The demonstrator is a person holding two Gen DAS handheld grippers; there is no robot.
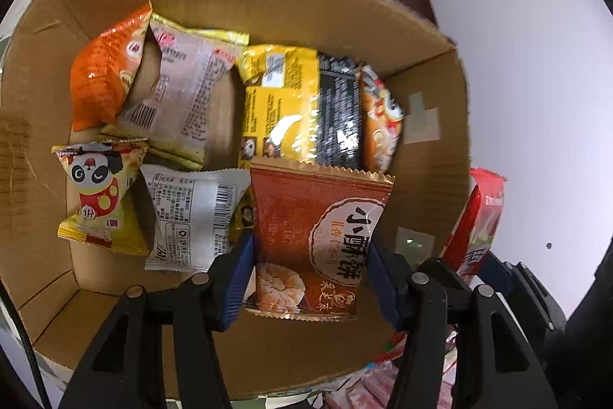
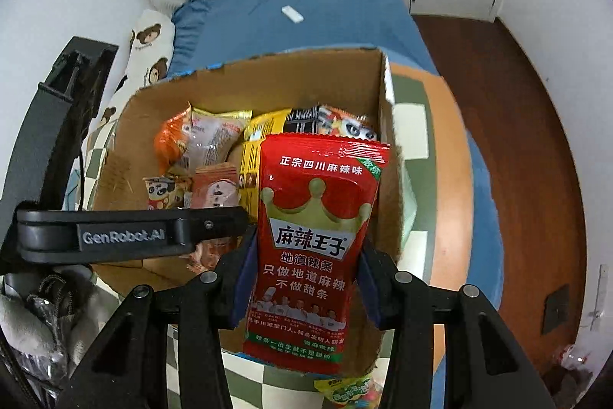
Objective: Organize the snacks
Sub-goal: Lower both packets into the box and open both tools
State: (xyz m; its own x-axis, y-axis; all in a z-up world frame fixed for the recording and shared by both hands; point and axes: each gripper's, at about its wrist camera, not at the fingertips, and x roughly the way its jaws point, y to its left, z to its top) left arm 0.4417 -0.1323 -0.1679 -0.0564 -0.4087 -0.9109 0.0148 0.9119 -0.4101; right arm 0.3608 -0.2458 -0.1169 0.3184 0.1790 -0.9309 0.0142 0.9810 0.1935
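My left gripper (image 1: 310,267) is shut on an orange-brown pastry packet (image 1: 318,240), its blue pads pressing both sides, and hangs over the open cardboard box (image 1: 38,102). Several packets lie inside the box: an orange one (image 1: 103,75), a clear pink one (image 1: 184,91), a yellow one (image 1: 279,106), a panda one (image 1: 99,194) and a white one (image 1: 191,217). My right gripper (image 2: 306,267) is shut on a red spicy-strip packet (image 2: 314,217), held upright above the near right part of the box (image 2: 268,83). That red packet (image 1: 479,217) shows beyond the box's right wall.
The box sits on a checkered cloth (image 2: 410,125) over a blue bed sheet (image 2: 325,10). A bear-print pillow (image 2: 149,37) lies at the left, wooden floor (image 2: 517,140) at the right. The left gripper's black body (image 2: 130,236) crosses the box's near left side. Loose snacks (image 2: 345,390) lie in front.
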